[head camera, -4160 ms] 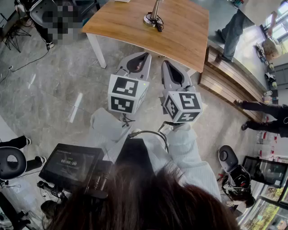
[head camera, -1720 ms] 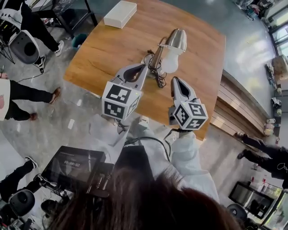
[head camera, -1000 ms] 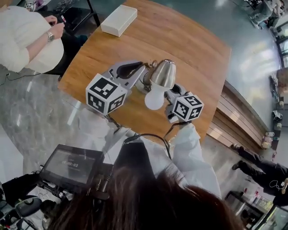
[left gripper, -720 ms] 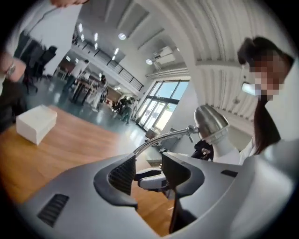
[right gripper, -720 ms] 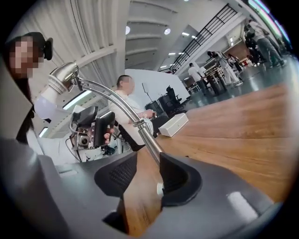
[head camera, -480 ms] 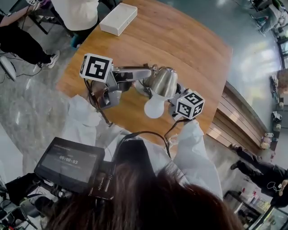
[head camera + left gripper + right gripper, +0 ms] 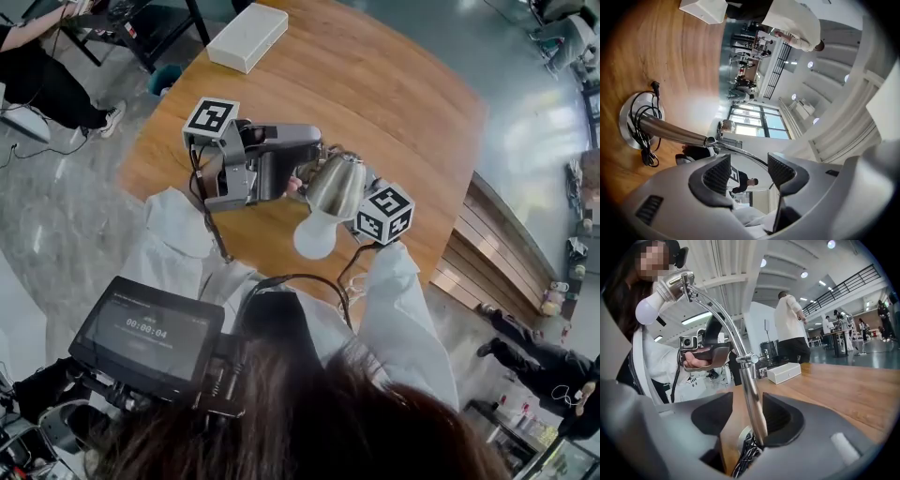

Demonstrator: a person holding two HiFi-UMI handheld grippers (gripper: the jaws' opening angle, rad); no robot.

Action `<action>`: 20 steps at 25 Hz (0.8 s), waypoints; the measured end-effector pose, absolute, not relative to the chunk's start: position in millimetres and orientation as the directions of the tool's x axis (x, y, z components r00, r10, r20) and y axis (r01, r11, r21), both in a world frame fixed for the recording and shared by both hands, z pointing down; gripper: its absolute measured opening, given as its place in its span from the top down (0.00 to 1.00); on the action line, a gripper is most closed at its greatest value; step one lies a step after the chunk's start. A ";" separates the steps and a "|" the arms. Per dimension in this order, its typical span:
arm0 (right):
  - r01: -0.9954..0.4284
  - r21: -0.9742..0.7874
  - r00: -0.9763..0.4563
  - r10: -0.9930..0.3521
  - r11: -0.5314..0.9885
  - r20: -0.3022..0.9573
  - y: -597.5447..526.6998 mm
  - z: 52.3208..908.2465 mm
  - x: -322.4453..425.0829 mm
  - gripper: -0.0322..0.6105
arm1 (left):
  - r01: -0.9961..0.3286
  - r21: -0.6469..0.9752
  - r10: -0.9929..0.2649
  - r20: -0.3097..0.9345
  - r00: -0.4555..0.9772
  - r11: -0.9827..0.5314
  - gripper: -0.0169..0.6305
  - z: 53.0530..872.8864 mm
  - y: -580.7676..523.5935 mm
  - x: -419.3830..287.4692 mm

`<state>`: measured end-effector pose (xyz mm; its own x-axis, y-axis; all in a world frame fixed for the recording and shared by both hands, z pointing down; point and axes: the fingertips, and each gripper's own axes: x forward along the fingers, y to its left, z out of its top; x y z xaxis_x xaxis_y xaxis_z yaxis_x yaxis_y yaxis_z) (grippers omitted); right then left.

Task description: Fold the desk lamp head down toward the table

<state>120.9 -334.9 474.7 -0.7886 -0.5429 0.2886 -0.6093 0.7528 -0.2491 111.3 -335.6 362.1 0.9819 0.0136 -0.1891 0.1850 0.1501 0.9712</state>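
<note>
One desk lamp [image 7: 749, 358] on wooden table [image 7: 403, 84], near your edge. Stem [image 7: 752, 399] leans up from base [image 7: 627, 123]. Head [image 7: 336, 185] long axis slants down toward you, bulb [image 7: 314, 236] leading. Two grippers, one white box [image 7: 247, 36]. Since a second ago, your left gripper [image 7: 749, 171] rolled onto side. Its jaws just opened, empty. Your right gripper [image 7: 745, 416] also just opened, released, stem between jaws.

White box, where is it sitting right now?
In the head view the white box lies near the far left corner of the wooden table, well beyond the lamp.
</note>
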 end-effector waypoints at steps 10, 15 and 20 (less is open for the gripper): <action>-0.621 -0.270 -0.783 -0.565 0.736 0.262 -336.2 474.5 117.6 0.79 | 0.185 0.961 0.032 -0.196 0.980 0.203 0.62 360.8 -331.2 118.1; -0.604 -0.320 -0.797 -0.551 0.730 0.248 -335.5 475.8 116.5 0.79 | 0.164 0.970 0.052 -0.176 0.983 0.179 0.63 359.8 -328.2 114.9; -0.598 -0.362 -0.801 -0.538 0.715 0.261 -337.1 474.2 119.6 0.79 | 0.144 0.981 0.075 -0.154 0.985 0.133 0.63 357.8 -326.7 117.1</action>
